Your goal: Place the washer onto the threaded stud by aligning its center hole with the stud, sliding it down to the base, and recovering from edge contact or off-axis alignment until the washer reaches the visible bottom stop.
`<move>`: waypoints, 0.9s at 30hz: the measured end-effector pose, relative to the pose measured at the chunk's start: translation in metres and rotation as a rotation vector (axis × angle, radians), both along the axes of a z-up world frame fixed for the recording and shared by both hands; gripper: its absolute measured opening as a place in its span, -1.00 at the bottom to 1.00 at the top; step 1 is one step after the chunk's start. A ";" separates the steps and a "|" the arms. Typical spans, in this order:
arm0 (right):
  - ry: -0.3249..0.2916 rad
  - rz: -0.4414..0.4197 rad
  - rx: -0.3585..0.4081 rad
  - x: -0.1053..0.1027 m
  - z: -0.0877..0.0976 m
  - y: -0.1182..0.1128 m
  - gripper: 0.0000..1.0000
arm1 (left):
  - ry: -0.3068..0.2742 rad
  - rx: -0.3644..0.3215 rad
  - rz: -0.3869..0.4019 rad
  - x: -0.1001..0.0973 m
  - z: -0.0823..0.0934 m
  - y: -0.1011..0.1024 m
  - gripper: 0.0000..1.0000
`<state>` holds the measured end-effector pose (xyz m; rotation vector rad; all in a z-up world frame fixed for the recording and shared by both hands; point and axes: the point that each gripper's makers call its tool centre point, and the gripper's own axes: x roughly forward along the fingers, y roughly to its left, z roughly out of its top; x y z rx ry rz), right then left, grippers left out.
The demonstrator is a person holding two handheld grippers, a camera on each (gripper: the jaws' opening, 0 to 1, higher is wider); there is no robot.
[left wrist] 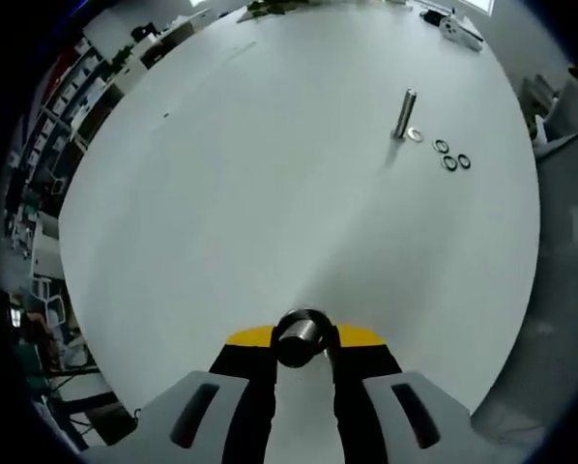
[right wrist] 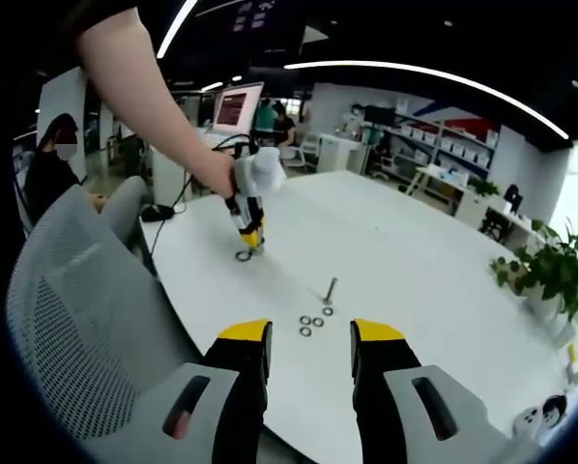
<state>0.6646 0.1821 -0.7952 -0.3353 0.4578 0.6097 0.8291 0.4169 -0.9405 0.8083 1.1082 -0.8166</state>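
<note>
Pinching a short metal cylinder [left wrist: 302,336] at its yellow tips, the left gripper [left wrist: 303,350] hides the part's lower end; can't tell if it's threaded. Right gripper view shows that part standing roughly upright on a ring-shaped base [right wrist: 244,256] on the white table [right wrist: 415,261]. Right gripper [right wrist: 310,350] jaws spread, nothing between them. Threaded stud [right wrist: 329,289] stands upright, slightly tilted, well ahead of the right fingers, one washer [right wrist: 327,311] at its foot, three more washers [right wrist: 310,324] just beside. Washer holes too small to resolve.

Threaded stud [left wrist: 404,113] stands upright on white table [left wrist: 270,193], bare; 1 light washer [left wrist: 416,134] at its base, 3 dark washers [left wrist: 452,157] flat just beside.
</note>
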 end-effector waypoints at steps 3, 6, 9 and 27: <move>0.002 -0.003 -0.003 0.000 -0.001 -0.001 -0.31 | 0.010 -0.009 0.013 0.001 -0.004 -0.001 -0.62; 0.003 -0.007 -0.008 0.000 -0.001 -0.001 -0.31 | 0.013 -0.002 -0.001 0.000 -0.007 -0.001 -0.61; 0.004 -0.008 -0.010 0.000 -0.002 -0.002 -0.31 | 0.009 -0.012 0.006 0.001 -0.008 -0.003 -0.61; 0.008 -0.008 -0.020 0.000 -0.003 -0.002 -0.31 | -0.025 -0.063 0.057 -0.001 -0.003 0.007 -0.49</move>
